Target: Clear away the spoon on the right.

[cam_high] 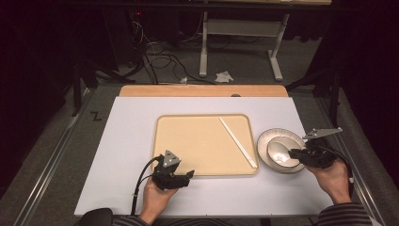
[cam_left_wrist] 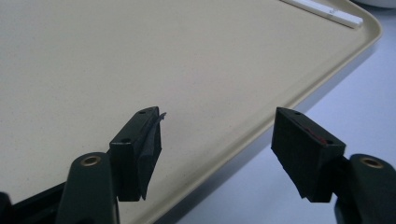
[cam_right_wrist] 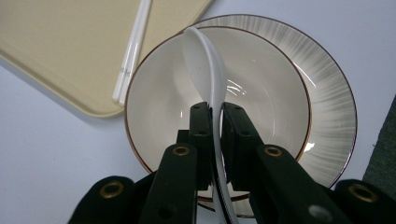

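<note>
Landmark: the beige tray (cam_high: 188, 141), centred on a white table top (cam_high: 127, 141).

Left gripper (cam_high: 187, 175): held in the person's left hand (cam_high: 157, 195) at the tray's near edge, toward its left corner. In the left gripper view its jaws stand wide apart with nothing between them; one jaw sits over the tray floor (cam_left_wrist: 140, 60), the other out past the tray's rim over the table top (cam_left_wrist: 355, 93).

Right gripper (cam_right_wrist: 215, 122): held in the right hand (cam_high: 335, 181), just off the tray's right side. Jaws are closed down on the handle of a white spoon (cam_right_wrist: 205, 60). The spoon's scoop end points away from the gripper and lies over the far rim of a cream bowl (cam_right_wrist: 163, 98). The bowl sits on a ribbed plate (cam_right_wrist: 327, 93).

Bowl (cam_high: 282, 153) and plate (cam_high: 268, 139) stand on the table top right beside the tray's right edge, near its front corner.

White chopsticks (cam_high: 237, 141) lie as a pair inside the tray, running diagonally along its right side; their near ends (cam_right_wrist: 126, 74) stop just short of the bowl.
</note>
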A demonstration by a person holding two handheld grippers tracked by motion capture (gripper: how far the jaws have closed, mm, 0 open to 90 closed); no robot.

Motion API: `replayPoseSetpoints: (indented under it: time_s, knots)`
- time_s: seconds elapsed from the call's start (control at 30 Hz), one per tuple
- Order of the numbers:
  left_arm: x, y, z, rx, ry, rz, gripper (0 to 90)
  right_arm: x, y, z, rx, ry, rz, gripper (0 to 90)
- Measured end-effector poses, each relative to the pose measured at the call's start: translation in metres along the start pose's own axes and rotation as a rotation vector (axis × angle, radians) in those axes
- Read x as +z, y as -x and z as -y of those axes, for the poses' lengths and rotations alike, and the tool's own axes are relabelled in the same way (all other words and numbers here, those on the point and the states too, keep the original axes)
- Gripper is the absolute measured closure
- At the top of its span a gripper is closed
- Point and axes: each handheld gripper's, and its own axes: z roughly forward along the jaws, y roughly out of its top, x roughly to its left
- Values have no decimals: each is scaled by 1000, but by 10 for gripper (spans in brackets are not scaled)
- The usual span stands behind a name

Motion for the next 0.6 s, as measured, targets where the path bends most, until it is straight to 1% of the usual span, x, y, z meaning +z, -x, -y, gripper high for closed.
replayPoseSetpoints:
  time_s: [0.1, 0.17, 0.27, 0.3, 0.33, 0.37, 0.4, 0.43, 0.47, 0.5, 0.53, 0.57, 0.6]
  knots:
    - [0, -1, -1, 2, -3, 2, 339, -2, -1, 0, 10, 10, -1, 846]
    - [1, 0, 0, -12, 7, 2, 338, -3, -2, 0, 10, 17, 5, 846]
    - [3, 0, 1, 0, -6, 2, 338, -5, -3, 1, 8, 32, -2, 846]
    - [4, -1, 1, 3, -11, 0, 338, -6, -4, 2, 11, 35, 7, 846]
    - [5, -1, 1, -5, -9, -1, 338, -7, -3, 2, 9, 46, 2, 847]
    - [6, -1, 2, 0, -17, 1, 338, -8, -4, 3, 17, 55, 1, 846]
    - [7, 0, 2, -6, -12, 1, 337, -9, -4, 3, 18, 65, -1, 846]
    - [7, 0, 3, -3, -15, 2, 337, -10, -4, 4, 20, 75, 1, 846]
    - [7, 0, 3, 1, -19, 2, 337, -11, -6, 4, 19, 80, 9, 846]
    - [8, 0, 3, 4, -26, 3, 338, -13, -6, 4, 12, 90, 2, 847]
    - [8, 1, 3, -5, -20, 3, 338, -14, -8, 4, 10, 96, 7, 846]
    - [9, 1, 3, -6, -19, 3, 337, -16, -9, 4, 11, 103, 1, 847]
    - [9, 2, 3, -3, -22, 4, 337, -18, -10, 4, 14, 108, 6, 846]
